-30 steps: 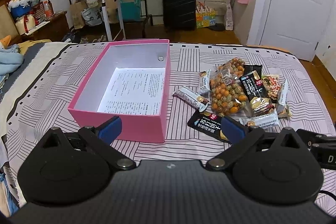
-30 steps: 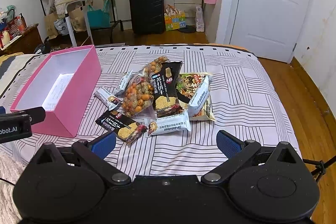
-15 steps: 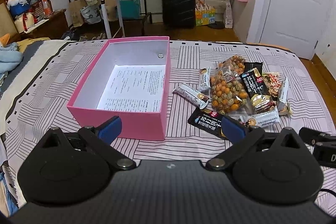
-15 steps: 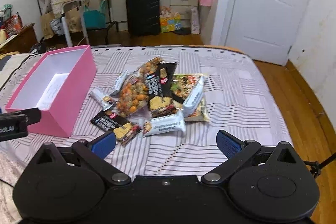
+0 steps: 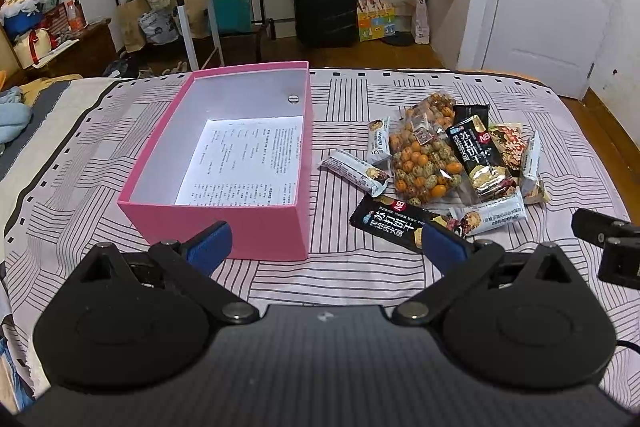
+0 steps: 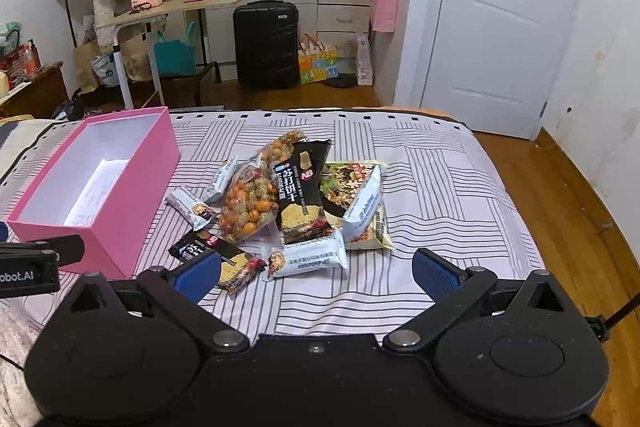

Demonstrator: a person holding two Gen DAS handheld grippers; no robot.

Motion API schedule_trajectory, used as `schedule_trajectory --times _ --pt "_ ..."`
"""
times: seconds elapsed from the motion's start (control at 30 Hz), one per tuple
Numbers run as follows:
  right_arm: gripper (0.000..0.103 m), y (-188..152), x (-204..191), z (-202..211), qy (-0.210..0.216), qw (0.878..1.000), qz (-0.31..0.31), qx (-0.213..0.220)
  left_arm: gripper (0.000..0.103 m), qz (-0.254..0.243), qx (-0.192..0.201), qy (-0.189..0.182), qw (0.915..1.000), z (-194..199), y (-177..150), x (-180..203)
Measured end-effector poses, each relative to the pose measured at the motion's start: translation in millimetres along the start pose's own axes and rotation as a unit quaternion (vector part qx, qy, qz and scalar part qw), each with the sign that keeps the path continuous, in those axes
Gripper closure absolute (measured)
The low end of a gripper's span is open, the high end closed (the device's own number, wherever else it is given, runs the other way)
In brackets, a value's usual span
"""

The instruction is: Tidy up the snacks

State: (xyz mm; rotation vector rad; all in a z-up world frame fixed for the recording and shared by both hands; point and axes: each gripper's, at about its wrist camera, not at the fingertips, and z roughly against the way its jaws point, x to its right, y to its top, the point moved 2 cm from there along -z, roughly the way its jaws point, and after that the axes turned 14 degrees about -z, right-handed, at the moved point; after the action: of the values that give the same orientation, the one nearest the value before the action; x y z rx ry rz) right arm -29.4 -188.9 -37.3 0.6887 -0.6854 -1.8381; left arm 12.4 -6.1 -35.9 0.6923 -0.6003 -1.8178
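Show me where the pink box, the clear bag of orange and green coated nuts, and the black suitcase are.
pink box (image 5: 216, 223), left wrist view, on its near outer wall.
bag of coated nuts (image 6: 250, 205), right wrist view, on the middle of the clear bag.
black suitcase (image 6: 266, 45), right wrist view, on its front panel.

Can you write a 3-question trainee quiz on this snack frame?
1. True or false: the pink box already holds snacks.
2. Which packet lies nearest the right gripper? A: bag of orange and green coated nuts B: white bar C: upright black cracker pack
3. Fill in: the left gripper is ____ and holds nothing.

Key: 1 false, only a printed sheet lies inside. 2 B. 3 open.
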Motion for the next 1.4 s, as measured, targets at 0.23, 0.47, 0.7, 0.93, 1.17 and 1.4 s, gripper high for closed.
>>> schedule_trajectory --times 0.23,0.47,0.7,0.93,1.17,1.4 --pt "0.000 -1 -3 1 0.006 1.000 0.008 0.004 0.000 -0.001 -0.001 -0.004 1.0000 0 -1 -1" --pt "0.000 -2 -3 -1 0.003 1.000 0.009 0.000 0.000 -0.001 -0.001 -0.006 1.0000 1 -1 -1" --pt "0.000 -2 -4 -3 0.003 1.000 0.011 -0.003 0.000 -0.001 -0.001 -0.007 1.0000 1 -1 -1" --pt "0.000 -3 -2 -4 0.009 1.000 0.011 -0.004 0.000 -0.002 -0.003 -0.009 1.0000 -1 -2 1" --pt "0.000 22 4 -9 0.068 0.995 0.036 0.059 0.001 0.006 -0.016 -0.012 0.9998 -13 11 -1" --pt "0.003 51 11 -46 0.136 0.981 0.103 0.093 0.007 0.036 -0.042 -0.037 0.9978 -66 37 12"
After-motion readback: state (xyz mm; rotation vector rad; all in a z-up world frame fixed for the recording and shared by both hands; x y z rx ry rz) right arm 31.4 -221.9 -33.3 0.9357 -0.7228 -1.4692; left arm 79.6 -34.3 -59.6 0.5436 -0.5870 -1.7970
